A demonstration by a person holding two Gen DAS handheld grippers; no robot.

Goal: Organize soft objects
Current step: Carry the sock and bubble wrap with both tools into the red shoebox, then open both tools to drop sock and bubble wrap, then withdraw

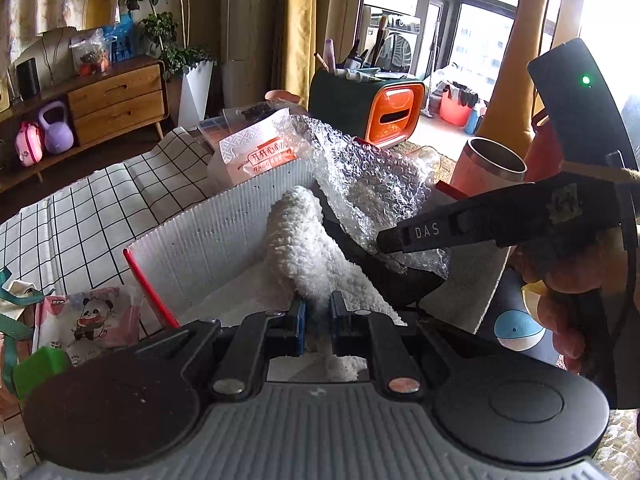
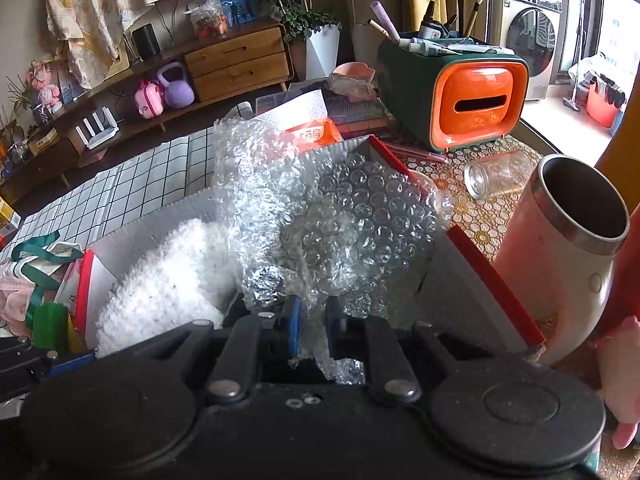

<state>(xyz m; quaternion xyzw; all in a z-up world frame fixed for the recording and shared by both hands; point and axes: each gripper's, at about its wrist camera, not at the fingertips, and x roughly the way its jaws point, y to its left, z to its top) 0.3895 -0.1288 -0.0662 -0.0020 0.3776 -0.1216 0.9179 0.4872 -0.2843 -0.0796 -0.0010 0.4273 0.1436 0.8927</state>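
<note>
My left gripper (image 1: 318,310) is shut on a fluffy white towel (image 1: 304,240) and holds it inside a white corrugated box (image 1: 224,236) with red edges. The towel also shows in the right wrist view (image 2: 168,280), at the left of the box (image 2: 472,280). My right gripper (image 2: 312,320) is shut on a crumpled sheet of clear bubble wrap (image 2: 344,216) over the box. The right gripper's body also shows in the left wrist view (image 1: 520,216), its tip against the bubble wrap (image 1: 360,176). A dark soft piece (image 1: 384,264) lies under the wrap.
An orange and green holder (image 2: 460,100) with brushes stands behind the box. A steel-rimmed pink cup (image 2: 568,248) stands at the right, and a glass jar (image 2: 496,174) lies on the patterned tablecloth. A tissue pack (image 1: 256,152), a checked cloth (image 1: 80,216) and bags (image 1: 88,316) are at the left.
</note>
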